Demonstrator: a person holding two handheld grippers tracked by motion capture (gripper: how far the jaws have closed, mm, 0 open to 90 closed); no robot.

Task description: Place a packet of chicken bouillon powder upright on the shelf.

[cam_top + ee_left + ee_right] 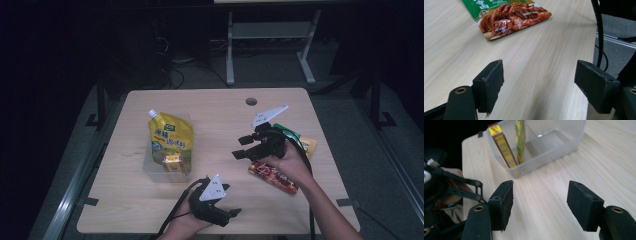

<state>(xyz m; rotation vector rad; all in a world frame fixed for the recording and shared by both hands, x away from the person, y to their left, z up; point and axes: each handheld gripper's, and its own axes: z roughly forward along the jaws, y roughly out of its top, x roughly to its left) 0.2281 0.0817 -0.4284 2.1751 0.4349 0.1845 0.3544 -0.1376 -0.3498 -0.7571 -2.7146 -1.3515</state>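
Pale wood-grain table (150, 200) with rounded corners and a round cable hole (251, 101) near the far edge; grey floor around it, a white desk frame (270, 45) and loose cables beyond, room otherwise dark. Left of centre stands a clear plastic bin (150, 167) holding a yellow spouted pouch (170, 140) upright and a small red-and-gold box (172, 162) at its near end. At the near edge the left gripper (232, 212) sits low in the person's hand, pointing right; its jaws stand apart with bare table between them, gripping nothing. Right of centre the right gripper (242, 147) hangs above the table pointing left toward the bin, jaws spread and empty. Just beneath that hand lies a red snack packet (272, 177), and behind it a green-and-orange packet (305, 142), both flat on the wood, well apart from the bin. The left gripper view gives the green-and-orange packet (511, 17) up close, printed with glazed meat, and the table's right edge with a black cable (600, 32) hanging over the floor. The right gripper view looks into the bin (544, 157): the box (502, 145) leans against the near wall, the pouch (520, 140) edge-on beside it, and the person's other hand with the left gripper (439, 187) at the frame's left.
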